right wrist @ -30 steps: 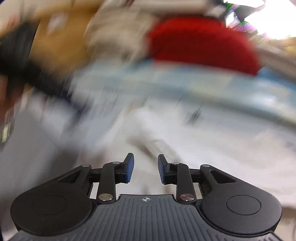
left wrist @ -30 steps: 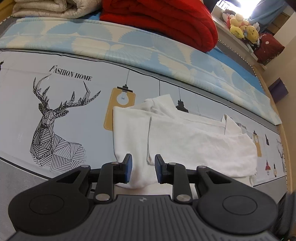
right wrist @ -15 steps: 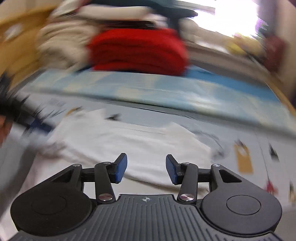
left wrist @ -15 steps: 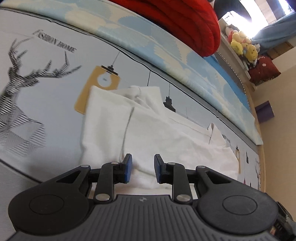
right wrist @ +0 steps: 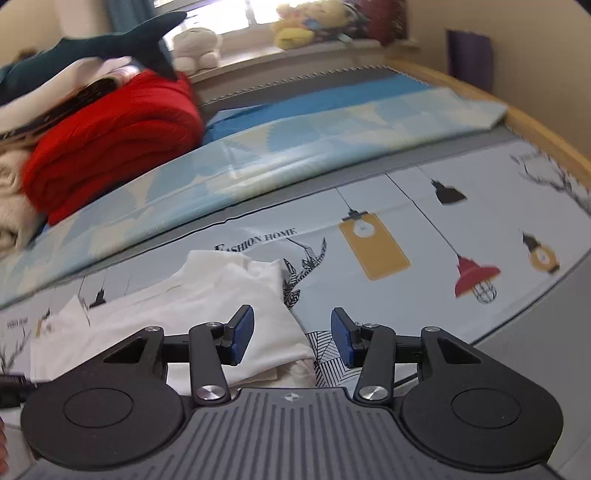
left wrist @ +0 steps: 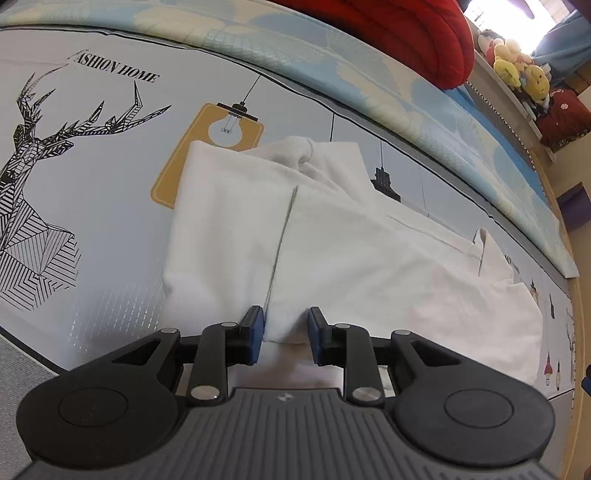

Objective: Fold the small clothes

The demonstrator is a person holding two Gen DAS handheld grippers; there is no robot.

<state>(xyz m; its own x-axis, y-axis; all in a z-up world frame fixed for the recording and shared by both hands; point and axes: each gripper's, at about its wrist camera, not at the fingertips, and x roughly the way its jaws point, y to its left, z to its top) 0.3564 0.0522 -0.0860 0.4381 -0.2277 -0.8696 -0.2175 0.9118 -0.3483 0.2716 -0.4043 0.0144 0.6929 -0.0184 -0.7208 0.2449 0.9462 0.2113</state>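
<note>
White garment [left wrist: 332,251]: left wrist view, partly folded, flat on the printed mat [left wrist: 110,229] near its front edge
Left gripper [left wrist: 284,334]: jaws narrowly apart, pads not pressing; garment's near hem lies between them
Red blanket [left wrist: 406,33]: folded, at the bed's far side
White garment [right wrist: 207,314]: right wrist view, lower left on the mat
Right gripper [right wrist: 291,339]: jaws spread, nothing between; they opened just now, garment's corner below its left pad

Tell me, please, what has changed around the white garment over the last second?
The left gripper came down close to the white garment, its jaws now straddling the near edge. The right gripper swung across toward the garment's end, and its jaws have just been opening, nothing between them. The garment stayed put.
</note>
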